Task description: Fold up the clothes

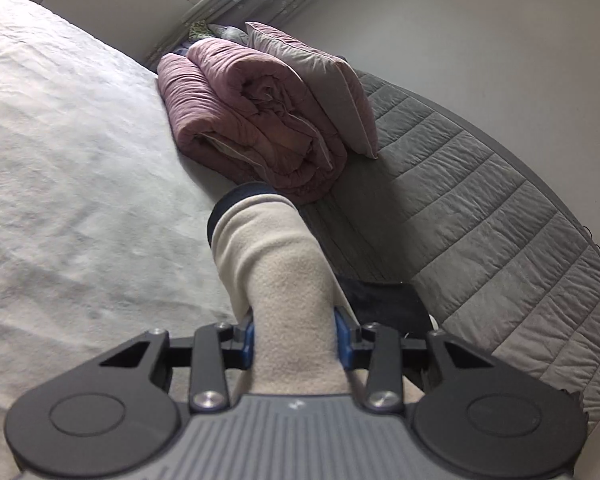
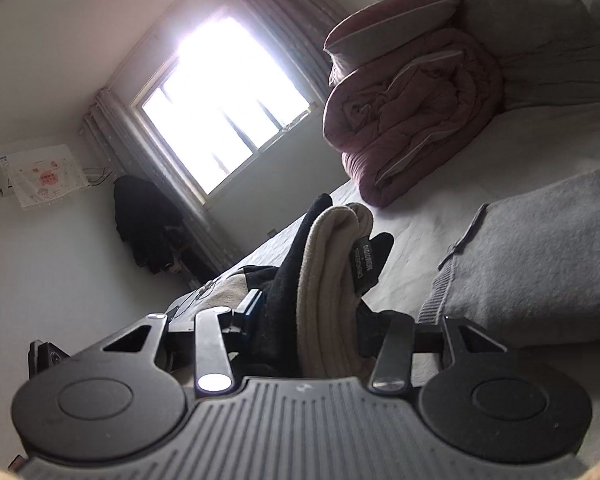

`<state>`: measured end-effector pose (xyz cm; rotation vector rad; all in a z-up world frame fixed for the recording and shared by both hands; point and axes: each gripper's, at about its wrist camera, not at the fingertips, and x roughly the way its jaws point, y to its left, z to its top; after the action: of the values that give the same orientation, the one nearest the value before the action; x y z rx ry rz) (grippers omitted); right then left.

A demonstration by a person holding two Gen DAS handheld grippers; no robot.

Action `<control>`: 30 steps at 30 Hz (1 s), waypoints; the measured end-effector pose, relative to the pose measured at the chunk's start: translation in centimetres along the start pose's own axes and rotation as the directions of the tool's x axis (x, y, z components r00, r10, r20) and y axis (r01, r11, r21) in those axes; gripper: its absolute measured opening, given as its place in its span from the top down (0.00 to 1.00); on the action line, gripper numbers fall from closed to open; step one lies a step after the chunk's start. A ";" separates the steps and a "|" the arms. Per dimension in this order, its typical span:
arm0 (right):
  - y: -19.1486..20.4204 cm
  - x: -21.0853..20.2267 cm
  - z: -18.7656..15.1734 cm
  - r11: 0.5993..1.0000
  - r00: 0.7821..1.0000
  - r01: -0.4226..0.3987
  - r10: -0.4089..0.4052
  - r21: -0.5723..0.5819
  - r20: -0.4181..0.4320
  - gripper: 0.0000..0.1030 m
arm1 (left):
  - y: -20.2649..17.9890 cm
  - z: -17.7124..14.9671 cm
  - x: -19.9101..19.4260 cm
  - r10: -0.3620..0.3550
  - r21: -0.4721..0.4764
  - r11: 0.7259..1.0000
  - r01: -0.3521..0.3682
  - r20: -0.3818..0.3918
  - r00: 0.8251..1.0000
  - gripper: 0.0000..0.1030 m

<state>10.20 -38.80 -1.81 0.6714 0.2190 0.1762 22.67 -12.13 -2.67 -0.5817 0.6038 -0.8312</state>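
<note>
A home bedroom: a bed with rolled pink duvet, pillow, curtained window.

Cream fleece garment in hand-held gripper

The garment is a cream fleece piece with dark navy trim. In the left wrist view a cream sleeve-like tube of it rises straight ahead from between the blue pads of the left hand-held gripper, ending in a navy cuff — more navy cloth lies just to the right. In the right wrist view the garment sits bunched in the right hand-held gripper, cream folds sandwiched by black-looking fabric, a small dark label hanging on its right side.
</note>
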 end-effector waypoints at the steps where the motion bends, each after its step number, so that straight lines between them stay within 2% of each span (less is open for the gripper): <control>1: -0.5 -0.6 0.3 0.999 0.998 0.037 -0.037 -0.001 0.048 0.52 | -0.9 0.0 1.5 -0.020 0.021 1.000 0.020 -0.013 1.000 0.63; 3: -1.4 -1.8 0.9 0.994 0.983 0.112 -0.111 0.002 0.143 0.52 | -2.6 0.0 4.7 -0.059 0.056 0.997 0.061 -0.040 0.997 0.63; 6: -3.1 -3.0 1.1 0.976 0.942 0.215 -0.214 0.025 0.260 0.52 | -4.2 -0.4 9.4 -0.110 0.087 0.989 0.117 -0.084 0.990 0.63; 9: -5.5 -2.9 1.2 0.957 0.905 0.282 -0.288 0.063 0.314 0.52 | -5.2 -1.0 13.4 -0.130 0.114 0.983 0.145 -0.128 0.983 0.63; 11: -7.2 -2.9 1.3 0.944 0.880 0.317 -0.328 0.089 0.345 0.52 | -5.1 -1.2 14.4 -0.120 0.116 0.984 0.135 -0.122 0.985 0.63; 15: -10.3 -2.2 1.7 0.928 0.854 0.330 -0.371 0.173 0.365 0.52 | -4.8 -1.3 15.4 -0.091 0.112 0.989 0.101 -0.091 0.992 0.63; 16: -10.6 -1.8 1.5 0.916 0.845 0.359 -0.400 0.179 0.355 0.52 | -4.7 -1.4 15.7 -0.084 0.110 0.990 0.093 -0.084 0.993 0.61; 19: -11.1 -1.3 1.2 0.882 0.817 0.429 -0.471 0.196 0.333 0.46 | -4.4 -1.5 16.5 -0.062 0.106 0.992 0.068 -0.061 0.996 0.43; 20: -11.0 -1.6 1.1 0.874 0.809 0.441 -0.485 0.203 0.332 0.43 | -4.4 -1.5 16.8 -0.054 0.104 0.993 0.060 -0.054 0.997 0.42; 24: -10.0 -4.4 1.8 0.875 0.753 0.424 -0.483 0.233 0.446 0.39 | -4.0 -1.6 17.8 -0.024 0.097 0.995 0.027 -0.024 0.999 0.41; 26: -9.3 -5.3 2.2 0.898 0.753 0.385 -0.440 0.214 0.489 0.39 | -5.0 -1.1 17.6 -0.022 0.127 0.992 0.019 0.019 1.000 0.42; 27: -9.0 -5.7 2.4 0.908 0.752 0.366 -0.418 0.204 0.510 0.43 | -5.8 -1.0 17.5 -0.032 0.156 0.987 0.026 0.036 0.999 0.43; 28: -8.5 -5.5 2.6 0.913 0.753 0.372 -0.404 0.170 0.520 0.48 | -6.8 -0.9 17.6 -0.046 0.190 0.981 0.035 0.051 0.998 0.46; 29: -8.1 -4.9 2.6 0.914 0.763 0.383 -0.396 0.136 0.511 0.50 | -7.3 -1.0 18.1 -0.043 0.218 0.976 0.031 0.047 0.998 0.55; 30: -7.7 -4.3 2.6 0.914 0.773 0.394 -0.389 0.101 0.501 0.52 | -7.7 -1.3 18.9 -0.027 0.240 0.970 0.020 0.029 0.999 0.58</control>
<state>7.42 -47.31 -4.09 0.6251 -0.1621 -0.4090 28.03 -31.85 -3.22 -0.3809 0.4594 -0.9007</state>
